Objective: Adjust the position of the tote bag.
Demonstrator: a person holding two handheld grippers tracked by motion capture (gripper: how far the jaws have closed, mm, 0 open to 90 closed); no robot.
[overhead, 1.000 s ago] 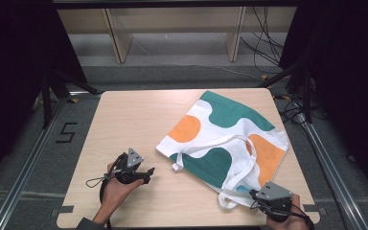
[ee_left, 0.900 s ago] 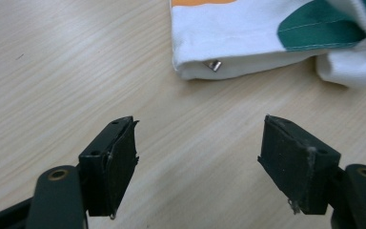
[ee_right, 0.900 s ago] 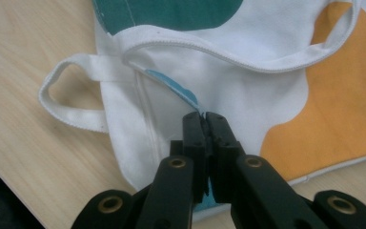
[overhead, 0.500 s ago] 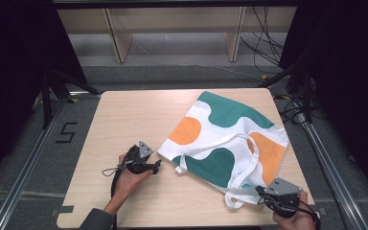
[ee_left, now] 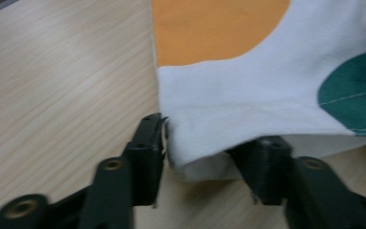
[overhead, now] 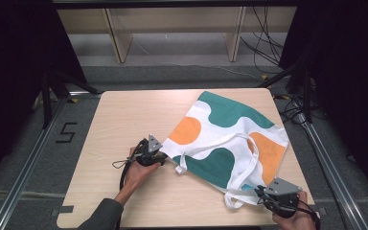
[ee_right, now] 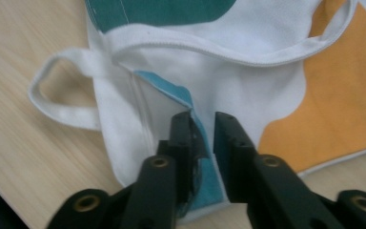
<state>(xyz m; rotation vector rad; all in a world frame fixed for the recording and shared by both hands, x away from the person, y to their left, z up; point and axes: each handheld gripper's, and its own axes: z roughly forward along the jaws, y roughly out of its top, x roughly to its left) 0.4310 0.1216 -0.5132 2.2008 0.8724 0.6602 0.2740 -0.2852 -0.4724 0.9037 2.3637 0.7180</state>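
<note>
The left tongs (ee_left: 198, 148) stand half wide around the near left corner of the bag (ee_left: 267, 95); their jaws have just been closing, one pad at the hem's edge and the other under the fold, and I judge they are not yet pressing. The right tongs (ee_right: 202, 138) sit narrow over the bag's right corner, where a blue lining (ee_right: 190, 102) shows; their jaws have just been opening a little, and the cloth between them looks loosely held at best.

The bag lies flat and slanted on the right half of the tabletop (overhead: 124, 120), with its handles (overhead: 235, 143) looped across the top.

To do this well, the left tongs should bite deep enough to take both layers of the hem, and the right should take a firm hold again before any lifting, or the corner may slip out.

A second earlier, the left tongs were well apart from the bag, out on bare wood. Now they are at its corner. The bag itself lies as it did.
</note>
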